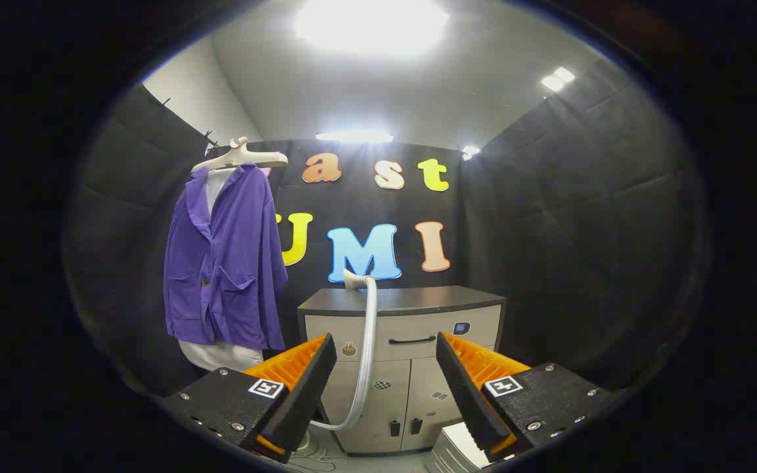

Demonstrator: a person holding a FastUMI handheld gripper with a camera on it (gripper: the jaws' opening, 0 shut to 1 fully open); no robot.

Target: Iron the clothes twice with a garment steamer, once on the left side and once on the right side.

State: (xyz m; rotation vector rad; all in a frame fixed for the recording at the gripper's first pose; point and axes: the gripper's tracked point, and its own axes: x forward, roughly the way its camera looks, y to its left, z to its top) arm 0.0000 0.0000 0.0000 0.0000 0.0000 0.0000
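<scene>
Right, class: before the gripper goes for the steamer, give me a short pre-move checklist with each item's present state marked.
1. Gripper open with nothing between its fingers: ok.
2. Steamer head resting on the cabinet top, beyond the fingers: ok.
3. Hose hanging free down the cabinet front, no snag seen: ok.
4. Purple jacket hanging on its hanger, beside the cabinet: ok.
5. Steamer switched on: cannot tell.
6. Gripper at the steamer head: not ok, the head lies well beyond the fingers.
</scene>
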